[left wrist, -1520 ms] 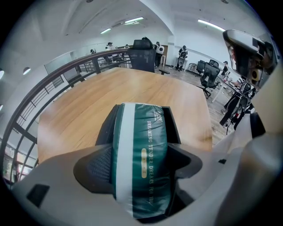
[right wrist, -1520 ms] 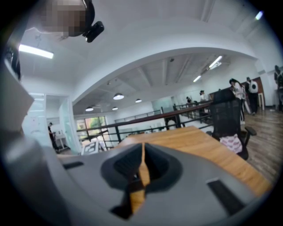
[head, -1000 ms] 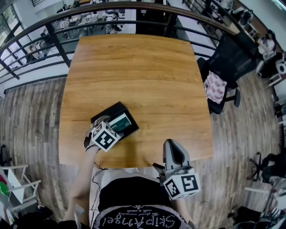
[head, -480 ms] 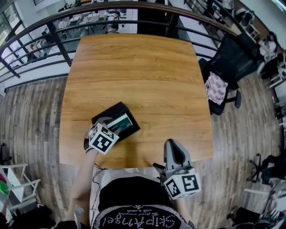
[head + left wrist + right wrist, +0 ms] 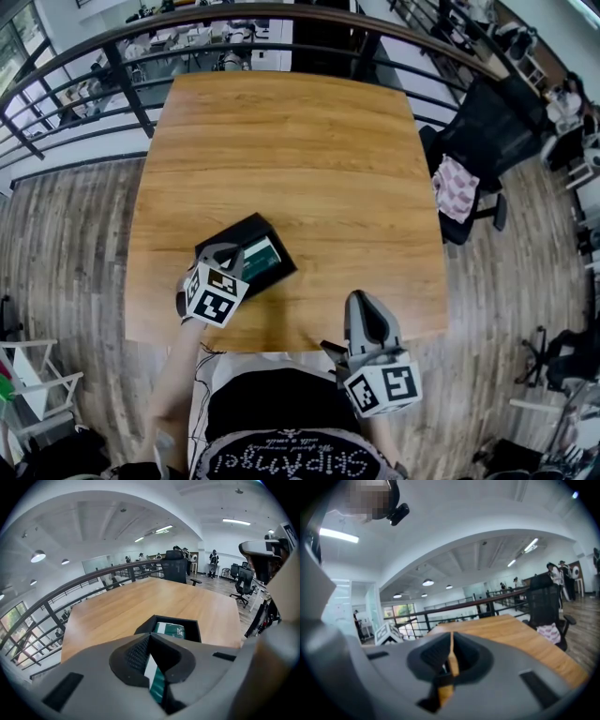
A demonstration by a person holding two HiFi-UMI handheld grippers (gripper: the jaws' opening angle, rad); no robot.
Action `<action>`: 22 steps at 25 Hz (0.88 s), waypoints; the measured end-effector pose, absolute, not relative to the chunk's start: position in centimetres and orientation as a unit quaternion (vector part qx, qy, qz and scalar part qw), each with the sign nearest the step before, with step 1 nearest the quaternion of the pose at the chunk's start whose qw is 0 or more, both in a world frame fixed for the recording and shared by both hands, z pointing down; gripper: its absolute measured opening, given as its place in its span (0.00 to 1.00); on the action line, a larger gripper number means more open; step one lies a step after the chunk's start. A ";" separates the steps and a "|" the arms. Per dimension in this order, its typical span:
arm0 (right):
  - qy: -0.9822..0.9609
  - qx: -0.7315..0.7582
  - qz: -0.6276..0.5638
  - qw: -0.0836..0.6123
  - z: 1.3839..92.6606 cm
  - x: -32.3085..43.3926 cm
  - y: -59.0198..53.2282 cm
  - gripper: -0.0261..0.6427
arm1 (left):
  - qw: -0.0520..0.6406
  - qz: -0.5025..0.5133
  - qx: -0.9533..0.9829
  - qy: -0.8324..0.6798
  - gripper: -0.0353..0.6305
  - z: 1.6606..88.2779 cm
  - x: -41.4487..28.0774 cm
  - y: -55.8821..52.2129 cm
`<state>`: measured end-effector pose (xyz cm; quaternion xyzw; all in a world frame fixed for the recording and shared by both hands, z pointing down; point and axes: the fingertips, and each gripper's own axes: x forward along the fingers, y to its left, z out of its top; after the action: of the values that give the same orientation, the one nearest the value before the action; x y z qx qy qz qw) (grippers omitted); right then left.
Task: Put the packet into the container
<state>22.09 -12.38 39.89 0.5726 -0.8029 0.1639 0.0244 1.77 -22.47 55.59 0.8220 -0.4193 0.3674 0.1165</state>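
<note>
Left fingers (image 5: 133, 656): nearly together, pinching a green-and-white strip of the packet (image 5: 171, 630).
Right fingers (image 5: 429, 656): pressed together to a thin slit, holding nothing.
Packet (image 5: 260, 258): lies inside the black container (image 5: 246, 230), lower left of centre in the head view.
Left gripper (image 5: 223, 253): over the container's near-left end.
Right gripper (image 5: 362, 300): at the wooden table's (image 5: 300, 150) near edge, lower right, well apart from the container.

One packet (image 5: 262, 258), one container (image 5: 232, 238), one table (image 5: 300, 150), two grippers (left gripper (image 5: 228, 256), right gripper (image 5: 362, 306))
</note>
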 end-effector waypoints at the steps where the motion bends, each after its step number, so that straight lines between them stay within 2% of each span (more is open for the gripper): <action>1: -0.803 0.572 0.164 0.025 39.9 22.0 -12.4 0.10 | 0.114 0.360 0.822 -0.426 0.09 55.3 1.7 -22.5; 7: -0.805 0.570 0.161 0.027 40.1 22.0 -12.3 0.10 | 0.107 0.301 0.828 -0.461 0.09 52.7 1.3 -22.6; 18: -0.809 0.571 0.137 0.016 38.9 20.6 -12.3 0.10 | 0.018 0.167 0.820 -0.548 0.09 42.6 -2.1 -22.6; 22: -0.811 0.573 0.120 0.010 37.8 19.2 -12.2 0.10 | 0.011 0.095 0.816 -0.570 0.09 38.7 -4.0 -22.3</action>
<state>19.16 -12.24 37.80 0.5727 -0.8109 0.1195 0.0101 -4.02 -22.26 38.68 0.8160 -0.5701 0.0950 0.0106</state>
